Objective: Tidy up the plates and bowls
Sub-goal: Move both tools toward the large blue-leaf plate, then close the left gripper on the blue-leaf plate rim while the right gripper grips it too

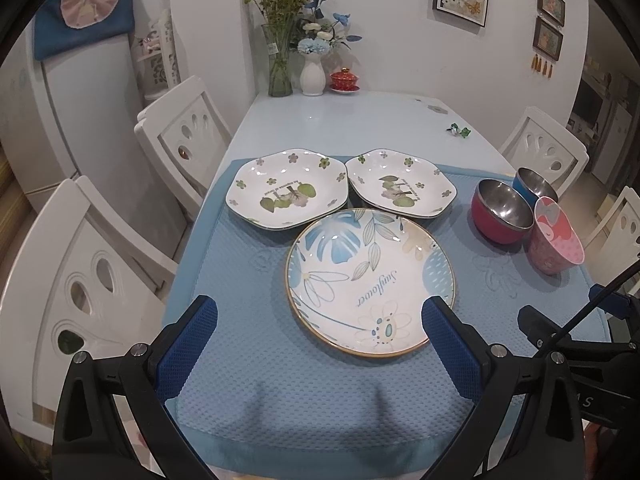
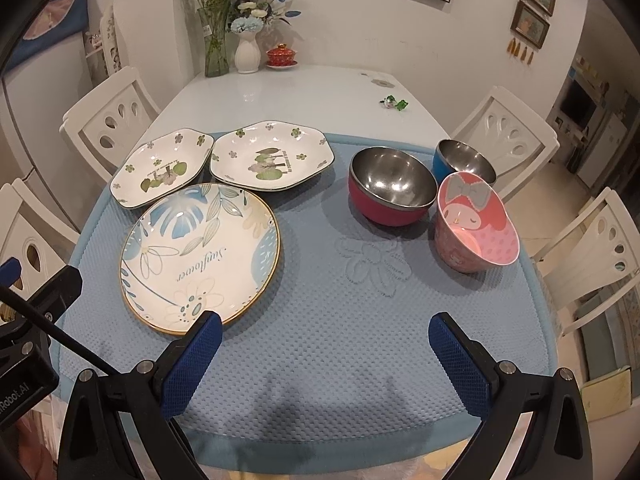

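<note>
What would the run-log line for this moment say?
phase: pre-grasp | left gripper: open, empty | right gripper: open, empty | round plate, hexagonal plates, bowls: unstacked on mat

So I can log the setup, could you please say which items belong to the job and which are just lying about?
Job: round plate; two hexagonal plates; red bowl; blue bowl; pink bowl.

Lying about: glass vase; white vase; red lidded cup; green trinket.
</note>
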A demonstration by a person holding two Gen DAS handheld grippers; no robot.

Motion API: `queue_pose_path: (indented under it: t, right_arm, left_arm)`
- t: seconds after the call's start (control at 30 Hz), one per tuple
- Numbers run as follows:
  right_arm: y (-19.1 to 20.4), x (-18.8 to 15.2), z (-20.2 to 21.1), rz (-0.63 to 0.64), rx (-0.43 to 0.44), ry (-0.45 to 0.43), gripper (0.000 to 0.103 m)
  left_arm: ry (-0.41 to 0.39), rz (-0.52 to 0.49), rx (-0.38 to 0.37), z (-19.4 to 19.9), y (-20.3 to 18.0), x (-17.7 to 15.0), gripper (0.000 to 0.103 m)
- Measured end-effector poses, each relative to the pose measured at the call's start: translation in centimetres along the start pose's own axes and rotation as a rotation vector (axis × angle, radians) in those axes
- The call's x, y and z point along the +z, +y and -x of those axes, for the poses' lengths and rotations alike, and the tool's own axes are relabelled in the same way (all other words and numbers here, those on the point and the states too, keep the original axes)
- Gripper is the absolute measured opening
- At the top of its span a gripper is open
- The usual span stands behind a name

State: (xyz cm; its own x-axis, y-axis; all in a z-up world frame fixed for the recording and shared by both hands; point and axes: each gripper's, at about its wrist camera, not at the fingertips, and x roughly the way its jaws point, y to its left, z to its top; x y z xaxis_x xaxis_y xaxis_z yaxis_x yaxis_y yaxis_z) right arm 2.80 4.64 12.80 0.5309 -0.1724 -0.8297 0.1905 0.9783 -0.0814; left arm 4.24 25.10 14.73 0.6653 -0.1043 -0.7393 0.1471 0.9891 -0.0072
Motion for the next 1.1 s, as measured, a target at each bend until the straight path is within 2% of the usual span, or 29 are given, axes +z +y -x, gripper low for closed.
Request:
queue_pose_path:
  t: [0.27,0.47,0.53,0.7,0.8,0.83,0.87,0.9,0.97,1.1]
  right_arm:
    - [-0.4,0.2,-1.1,-0.023,0.025,0.022,0.102]
    - [-0.5,1.7,-4.1,-0.036,0.109,0.062,0.102]
    - [-0.4,2.1,-5.3,-0.046,0.135,0.084,0.102]
    - [0.4,3.2,-9.1,-0.032,0.191,0.135,0.102]
    - [1.1,3.8,-11.0,0.001,0.202,0.150,0.102]
    - [1.2,4.0,-11.7,0.005,0.205,0.159,0.102]
    - [1.2,4.2,-12.2,0.005,0.208,0.168,0.098]
    - [1.3,4.4,-13.0,-0.003,0.223,0.188,0.090]
    - [1.3,4.8,-14.3,-0.016,0.249,0.218,0.084]
    - [1.2,5.4,-16.0,-0.029,0.259,0.239,0.082]
  left_arm:
    - [0.015,-0.005,0.016,-1.2,0.7,0.0,0.102]
    - [0.048,-0.054,0.029,-4.8,2.0,0.3,0.102]
    - [0.073,-0.058,0.013,-6.3,2.5,0.3,0.102]
    - [0.157,-0.019,-0.087,-10.2,4.1,0.5,0.102]
    - [0.190,-0.016,-0.110,-12.3,4.6,0.7,0.102]
    - [0.193,-0.018,-0.114,-12.8,4.7,0.7,0.102]
    - [0.200,-0.016,-0.115,-13.3,4.8,0.7,0.102]
    - [0.214,-0.008,-0.124,-14.1,5.0,0.8,0.102]
    - [0.235,0.014,-0.144,-15.1,5.4,1.0,0.102]
    - [0.262,0.050,-0.167,-16.7,5.9,1.1,0.101]
